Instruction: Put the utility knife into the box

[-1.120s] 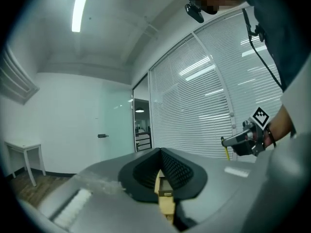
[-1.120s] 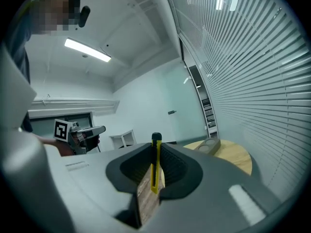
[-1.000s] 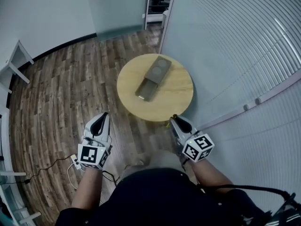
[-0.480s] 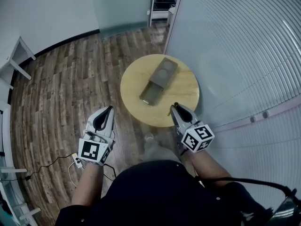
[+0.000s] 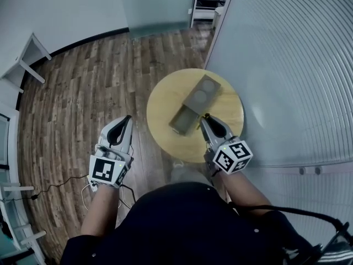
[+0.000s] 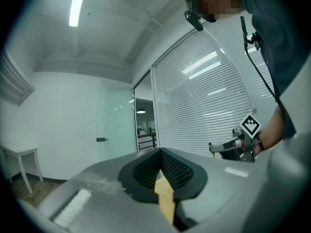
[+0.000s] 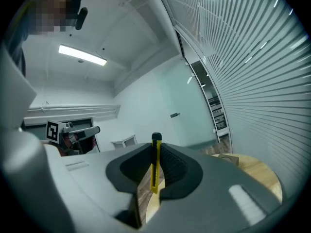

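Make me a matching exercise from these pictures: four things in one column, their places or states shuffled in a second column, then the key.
Things
1. utility knife
2. box
3. left gripper
4. table

Places or states
A. stands beside the slatted wall
B. empty, jaws together, over the wood floor
C. lies on the round table top
D. clamped in the right gripper

Pairs: 1-D, 2-C, 3-B, 4-A
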Demonstrator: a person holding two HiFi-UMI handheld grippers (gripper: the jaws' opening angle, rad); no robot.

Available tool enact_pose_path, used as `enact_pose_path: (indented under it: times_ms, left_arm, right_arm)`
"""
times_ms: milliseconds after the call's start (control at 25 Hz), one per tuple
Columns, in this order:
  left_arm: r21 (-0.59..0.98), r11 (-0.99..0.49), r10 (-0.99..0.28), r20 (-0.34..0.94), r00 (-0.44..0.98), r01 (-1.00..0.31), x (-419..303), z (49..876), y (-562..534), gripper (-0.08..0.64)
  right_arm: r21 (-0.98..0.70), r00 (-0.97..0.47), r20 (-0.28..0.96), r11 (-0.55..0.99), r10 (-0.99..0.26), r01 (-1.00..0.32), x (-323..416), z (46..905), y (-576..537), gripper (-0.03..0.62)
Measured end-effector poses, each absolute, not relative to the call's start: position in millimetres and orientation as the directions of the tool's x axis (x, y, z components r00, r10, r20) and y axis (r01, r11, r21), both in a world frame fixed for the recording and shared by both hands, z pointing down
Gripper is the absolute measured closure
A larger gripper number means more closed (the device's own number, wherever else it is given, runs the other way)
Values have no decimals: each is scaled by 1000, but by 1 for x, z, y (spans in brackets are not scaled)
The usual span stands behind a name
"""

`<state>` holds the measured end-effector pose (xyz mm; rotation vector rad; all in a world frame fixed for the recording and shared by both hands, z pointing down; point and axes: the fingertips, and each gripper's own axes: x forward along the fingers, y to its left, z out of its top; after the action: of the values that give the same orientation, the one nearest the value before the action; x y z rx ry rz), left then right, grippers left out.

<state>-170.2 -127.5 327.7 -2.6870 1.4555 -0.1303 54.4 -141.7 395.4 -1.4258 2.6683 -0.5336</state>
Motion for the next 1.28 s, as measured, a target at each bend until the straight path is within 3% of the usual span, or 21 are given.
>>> enact_pose_path:
  times_ms: [480, 800, 1280]
  left_arm:
    - [-119, -451, -892, 110, 439, -885, -141, 358, -207, 557]
    - [-66, -572, -815, 164, 556, -818, -117, 384, -236, 557]
    - [5, -625, -757, 238, 608, -780, -113, 457, -288, 557]
  right_arm:
    - [-430, -649, 155, 541, -744, -723, 66, 440, -210, 531]
    - [-462, -617, 188, 485, -764, -742, 66, 458, -232, 531]
    - [-470, -551, 273, 391, -788, -792, 49, 516, -274, 531]
